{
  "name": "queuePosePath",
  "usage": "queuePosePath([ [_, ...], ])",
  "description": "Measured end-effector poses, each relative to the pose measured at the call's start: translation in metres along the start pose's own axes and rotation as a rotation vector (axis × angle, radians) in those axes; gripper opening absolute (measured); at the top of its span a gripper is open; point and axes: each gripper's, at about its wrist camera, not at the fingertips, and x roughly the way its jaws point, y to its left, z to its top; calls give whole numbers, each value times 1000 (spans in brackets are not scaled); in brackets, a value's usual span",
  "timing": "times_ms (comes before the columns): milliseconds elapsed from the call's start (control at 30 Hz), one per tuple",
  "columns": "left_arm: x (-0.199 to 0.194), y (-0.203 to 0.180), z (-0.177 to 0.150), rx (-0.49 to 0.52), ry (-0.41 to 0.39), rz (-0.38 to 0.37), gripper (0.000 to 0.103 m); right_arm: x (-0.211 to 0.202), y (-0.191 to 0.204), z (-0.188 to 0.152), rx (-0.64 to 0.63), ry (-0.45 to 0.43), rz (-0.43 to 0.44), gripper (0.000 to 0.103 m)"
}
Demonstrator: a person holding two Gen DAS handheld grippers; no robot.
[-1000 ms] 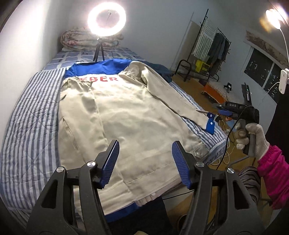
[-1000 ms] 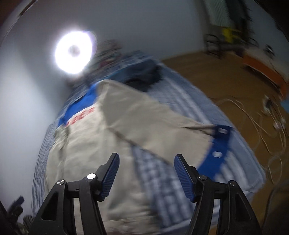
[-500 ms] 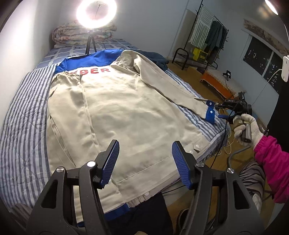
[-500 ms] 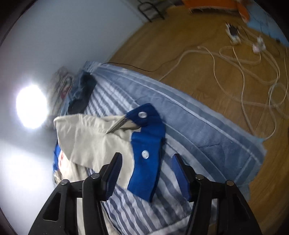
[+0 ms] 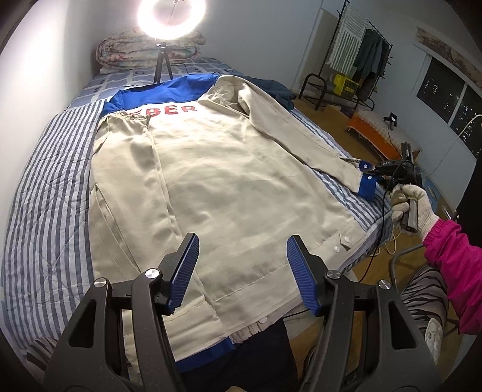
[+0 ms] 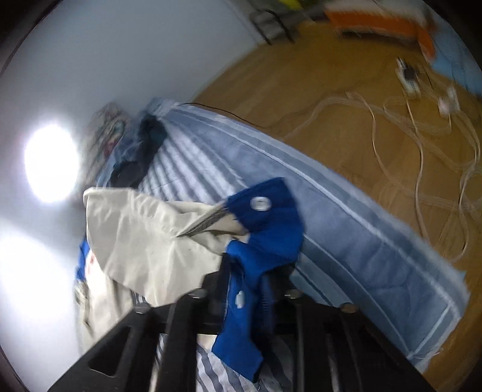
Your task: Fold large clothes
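A large beige jacket (image 5: 229,181) with a blue yoke and red letters lies flat, back up, on the striped bed (image 5: 45,193). Its left sleeve is folded along the body. Its right sleeve (image 5: 301,132) stretches out to the bed's right edge. My left gripper (image 5: 242,265) is open and empty above the jacket's hem. My right gripper (image 6: 250,271) is shut on the sleeve's blue cuff (image 6: 265,217), which bunches between its fingers; in the left wrist view it (image 5: 372,172) shows at the cuff (image 5: 367,185), held by a gloved hand.
A ring light (image 5: 171,13) on a tripod and folded quilts (image 5: 150,48) stand at the bed's head. A dark garment (image 5: 271,87) lies beyond the jacket's shoulder. A clothes rack (image 5: 355,60), an orange bench (image 5: 379,132) and loose cables (image 6: 421,144) occupy the wooden floor on the right.
My right gripper closed in on the blue cuff and shut on it, lifting it slightly. My left gripper stayed open over the hem and shifted slightly.
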Motion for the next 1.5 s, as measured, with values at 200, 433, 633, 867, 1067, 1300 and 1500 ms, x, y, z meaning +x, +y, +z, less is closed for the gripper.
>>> queuePosePath([
  [200, 1, 0, 3, 1, -7, -6, 62, -44, 68, -12, -310, -118, -87, 3],
  [433, -2, 7, 3, -28, -23, -9, 62, -96, 155, -52, -651, -235, -31, 2],
  [633, -7, 22, 5, -76, -41, 19, 62, -101, 224, -126, -1000, -194, 111, 2],
  [867, -4, 39, 4, -143, -31, 49, 62, -71, 250, -221, -1287, 30, 282, 2],
  [1067, 13, 42, -1, -164, 16, 27, 62, -47, 238, -276, -1443, 210, 284, 2],
  [1300, 44, 36, -2, -210, 82, -59, 62, -66, 214, -259, -1400, 293, 386, 28],
  [1500, 71, 18, 6, -242, 127, -129, 62, -77, 203, -196, -1151, 253, 445, 32],
])
